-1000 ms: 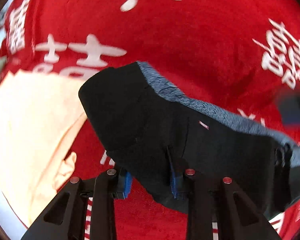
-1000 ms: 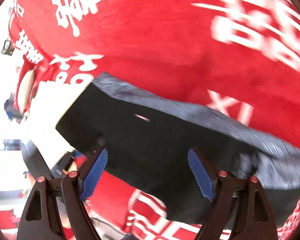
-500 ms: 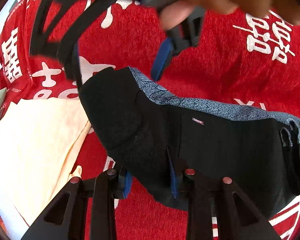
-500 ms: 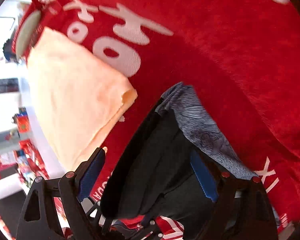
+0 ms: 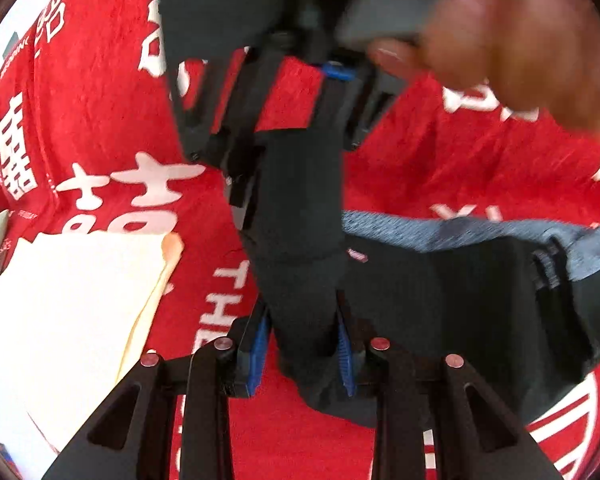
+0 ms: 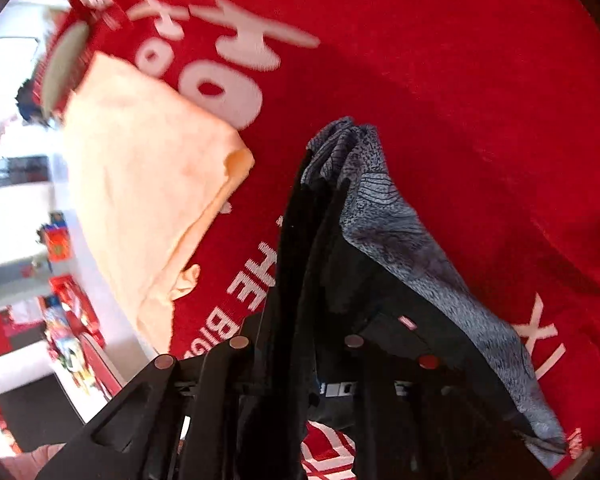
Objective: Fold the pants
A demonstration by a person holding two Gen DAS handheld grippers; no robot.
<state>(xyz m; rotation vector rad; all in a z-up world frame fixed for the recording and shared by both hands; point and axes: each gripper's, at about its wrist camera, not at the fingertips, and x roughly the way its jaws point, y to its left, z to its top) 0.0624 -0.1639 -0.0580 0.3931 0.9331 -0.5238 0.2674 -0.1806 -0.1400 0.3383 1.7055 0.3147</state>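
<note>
Between both grippers, black pants [image 5: 300,248], pinched

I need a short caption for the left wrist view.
Left tool and right tool both clamp the black pants above the red cloth.

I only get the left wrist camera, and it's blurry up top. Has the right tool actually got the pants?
Observer: Yes. In the right wrist view, the right tool is closed, with black folds of the pants bunched between its fingers.
Operator: Where's the waistband from there?
Observer: The grey waistband runs along the tool's right side and is crumpled at its far end.
Operator: Anything close by?
Observer: The peach cloth lies to the left, apart from the pants, with red tablecloth showing between them.
</note>
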